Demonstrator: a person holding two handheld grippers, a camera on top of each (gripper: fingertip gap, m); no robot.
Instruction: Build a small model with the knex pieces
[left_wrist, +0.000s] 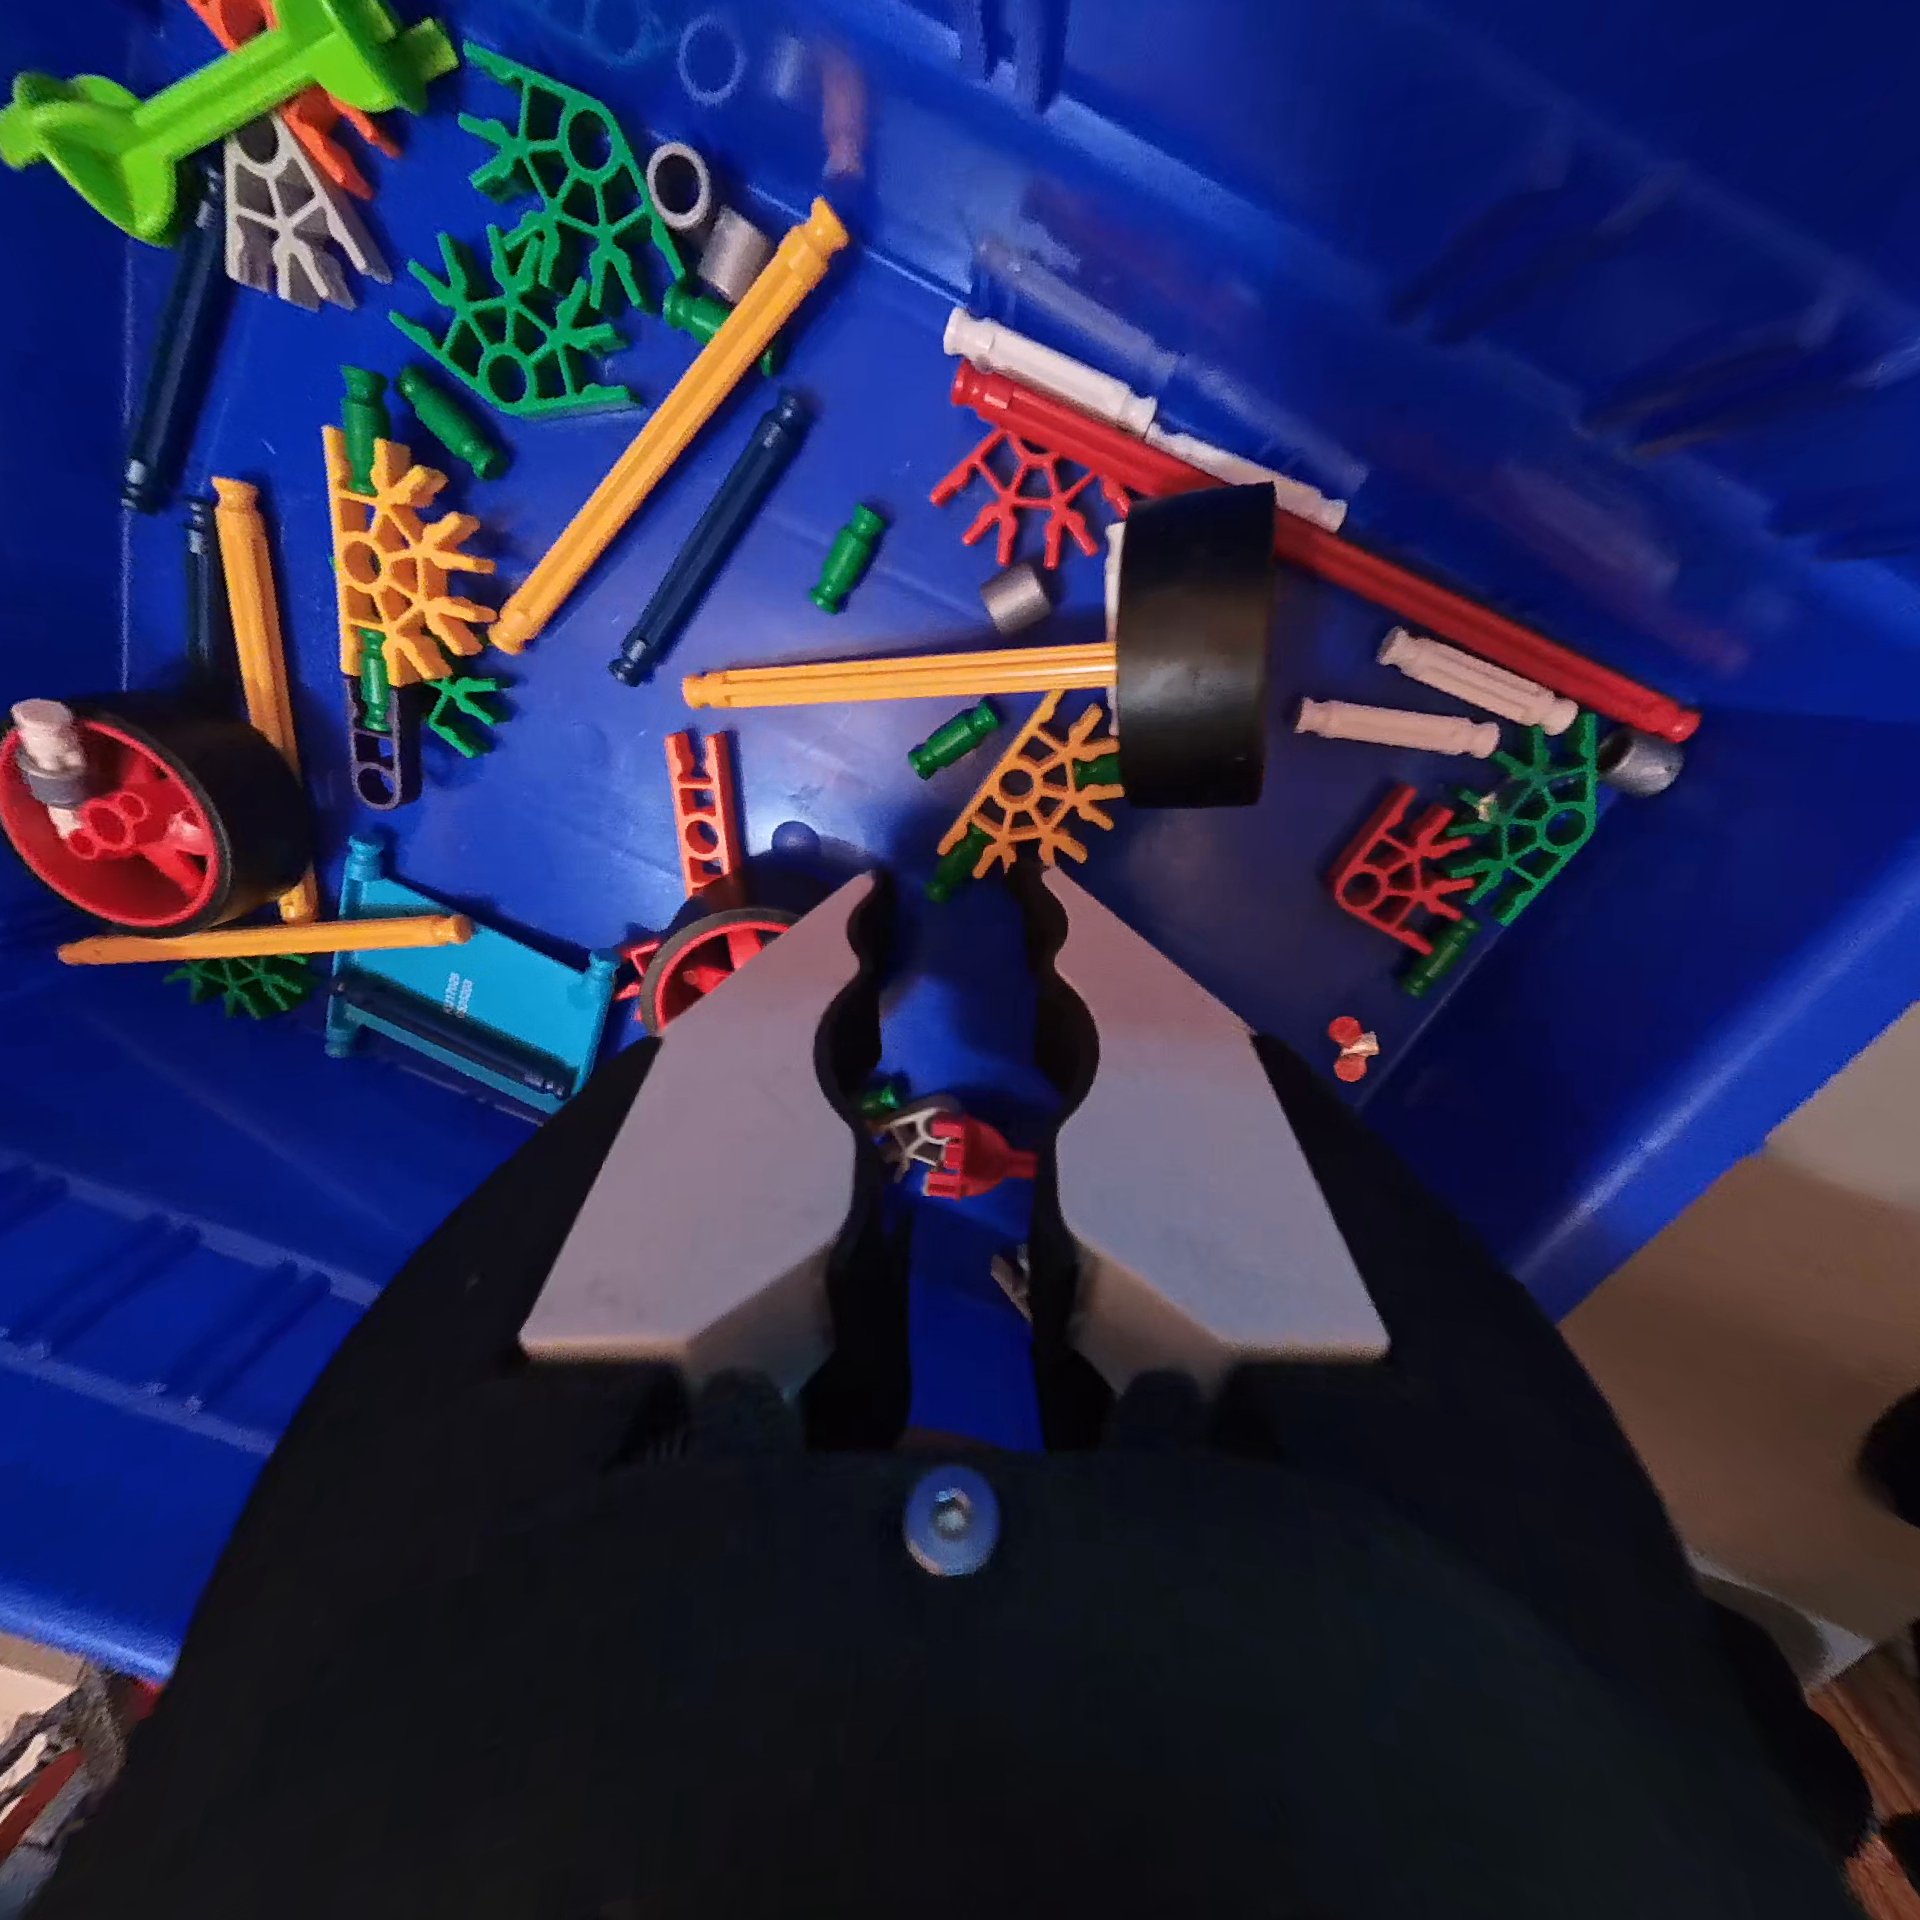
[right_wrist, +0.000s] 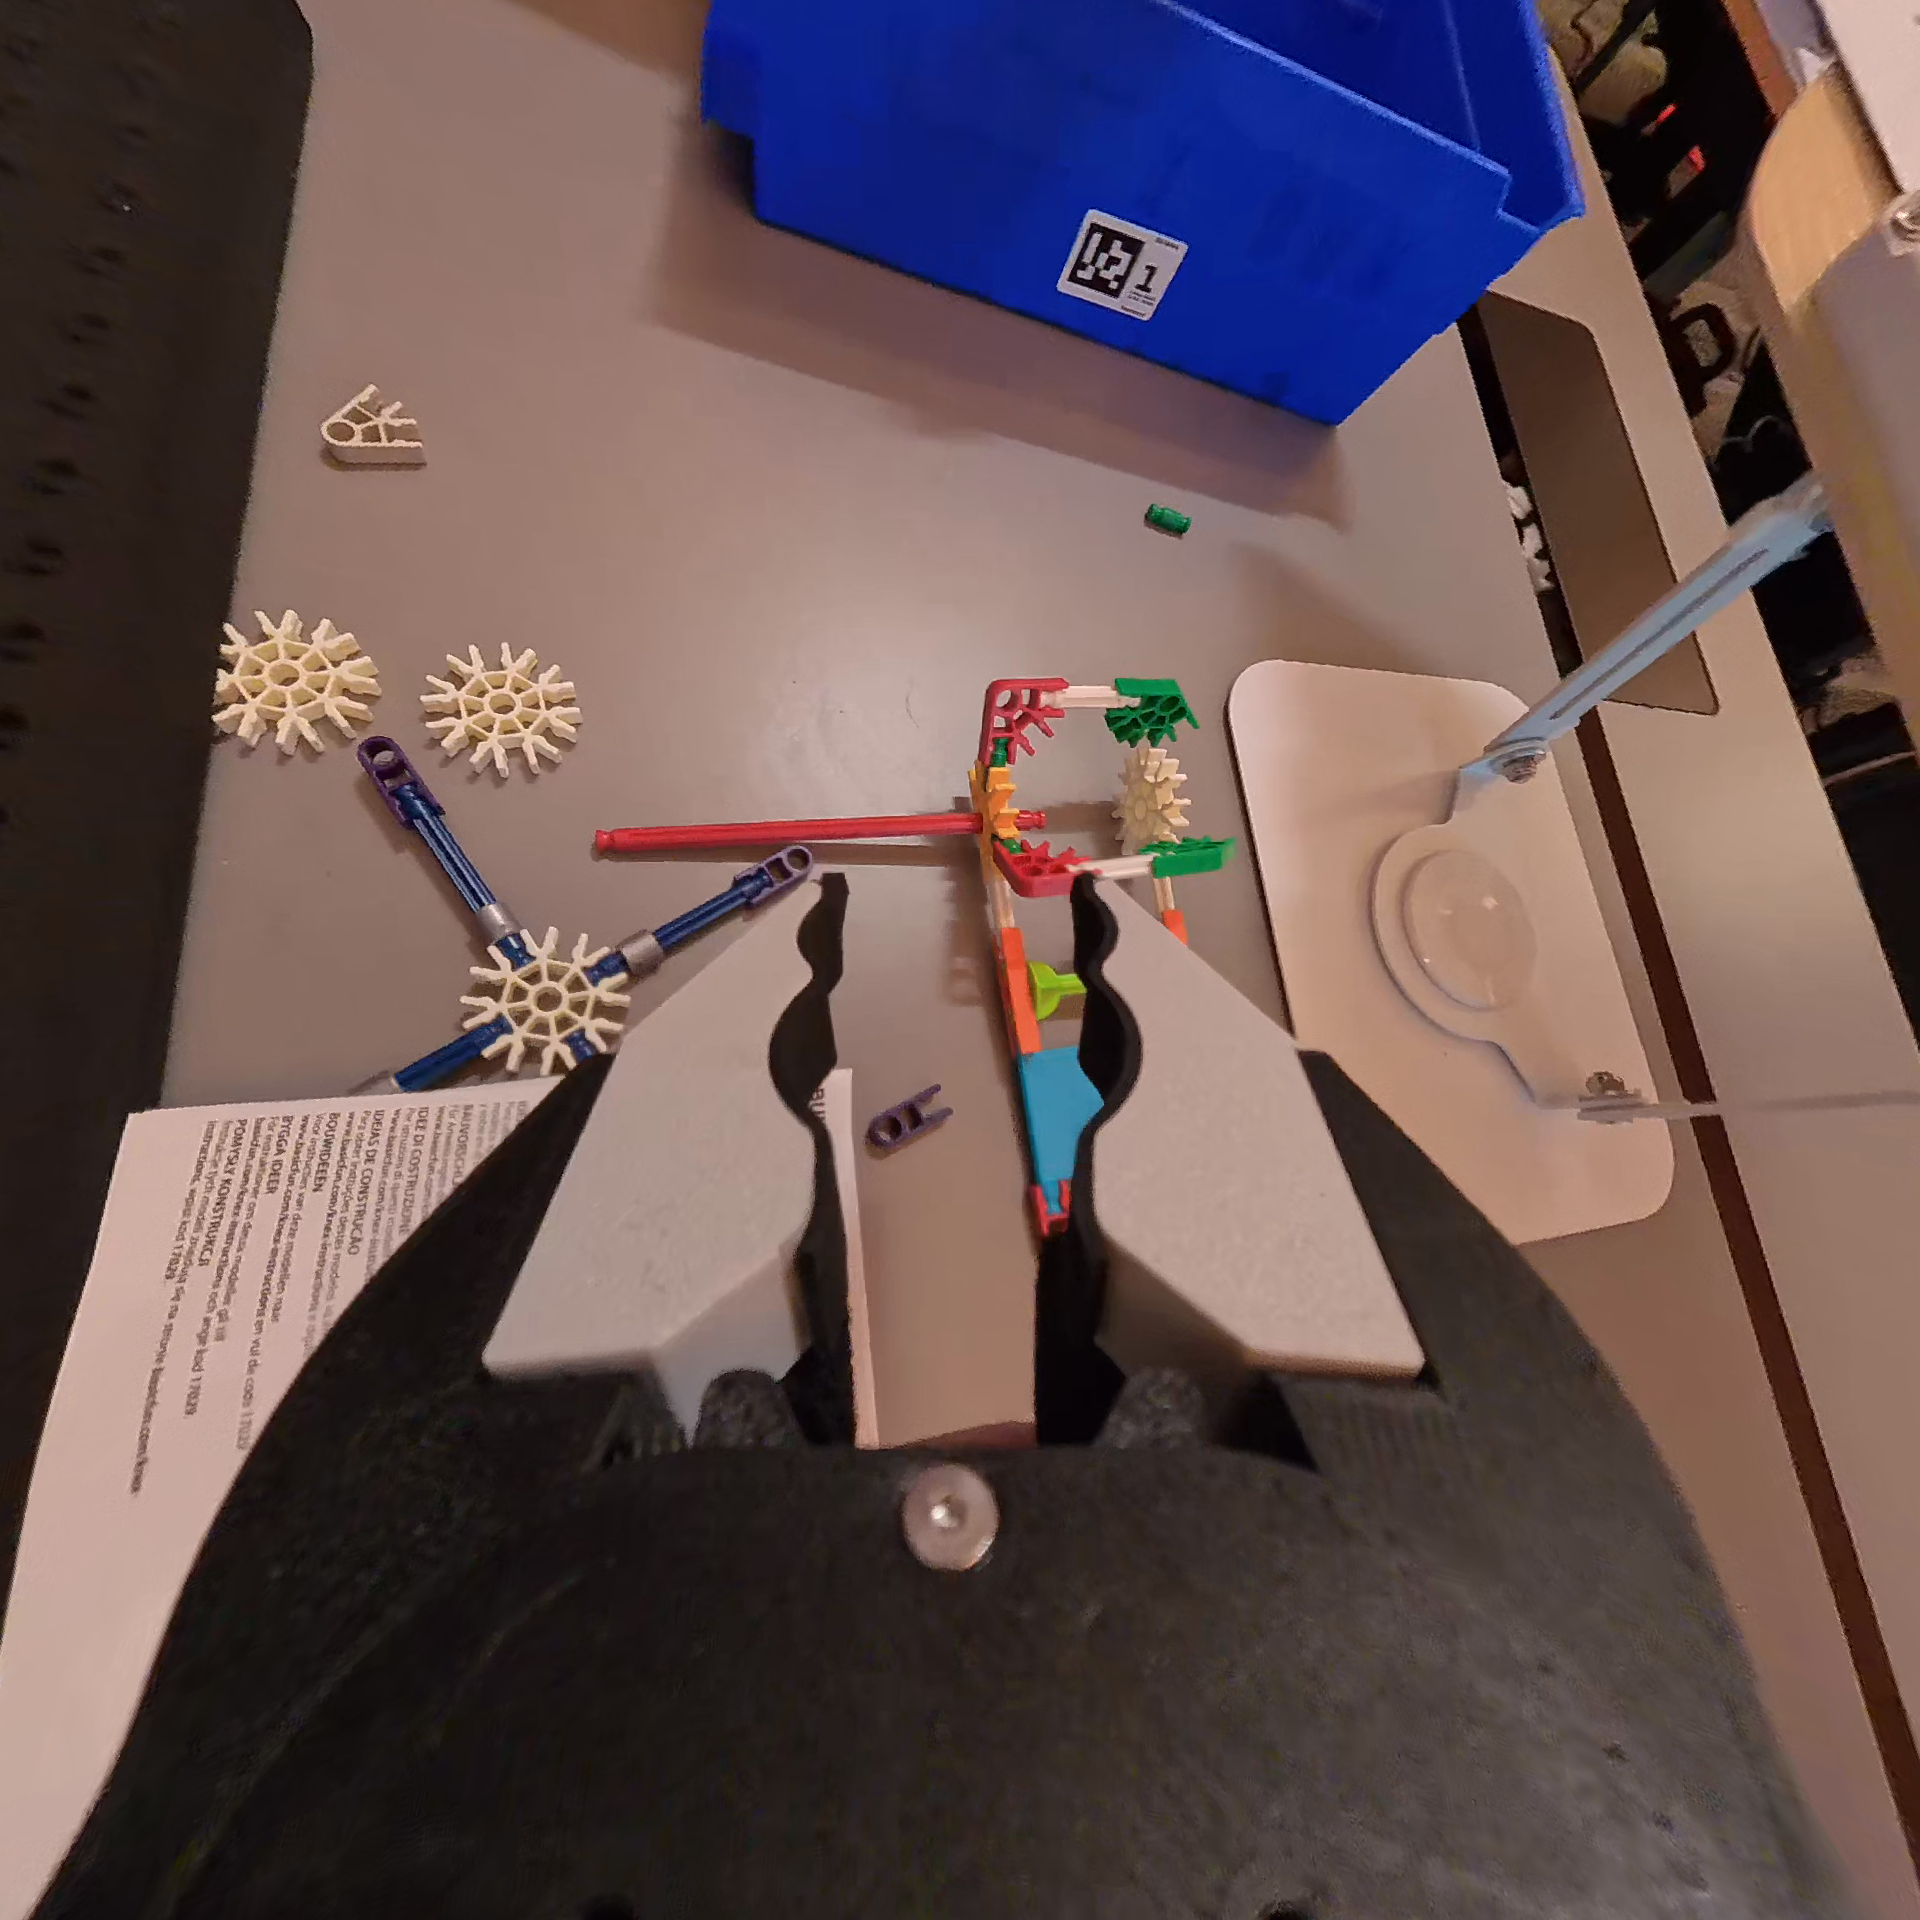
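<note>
My left gripper is open and empty, hovering inside a blue bin of loose construction-toy parts. Just past its tips lie a yellow fan connector and a black wheel on a yellow rod; a red-hubbed wheel sits by the left finger. My right gripper is open and empty above the grey table. A small multicoloured model with a long red rod lies at its right fingertip. A small purple clip lies on the table between the jaws.
In the bin are several rods, green and red connectors, a light-blue panel and a second wheel. On the table are two cream snowflake connectors, a blue-rod assembly, a printed sheet, the bin and a white stand base. The left gripper's tips are roughly 40 cm from the right gripper's.
</note>
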